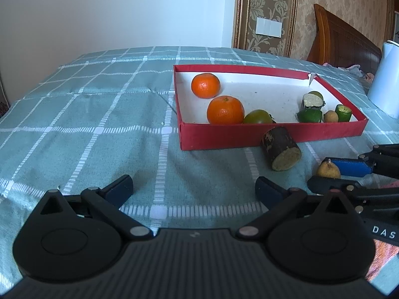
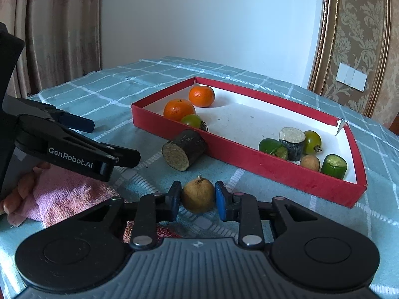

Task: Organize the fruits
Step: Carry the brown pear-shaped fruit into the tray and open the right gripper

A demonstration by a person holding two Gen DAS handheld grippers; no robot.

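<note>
The right tongs (image 2: 198, 203) are pinched on a small, rough, tan-yellow round fruit (image 2: 198, 195) resting on the checked teal cloth of the desk (image 1: 99, 114), just short of the red cardboard tray's (image 2: 274, 168) near wall. The left tongs (image 1: 194, 189) gape fully wide and empty over bare cloth, with open room stretching to the desk's far-left edge. A dark-skinned cylinder with a pale fibrous cut face (image 2: 184, 150) lies on its side against the tray's outer wall. Inside sit two glossy oranges (image 2: 179, 109), green fruits and cut pieces.
</note>
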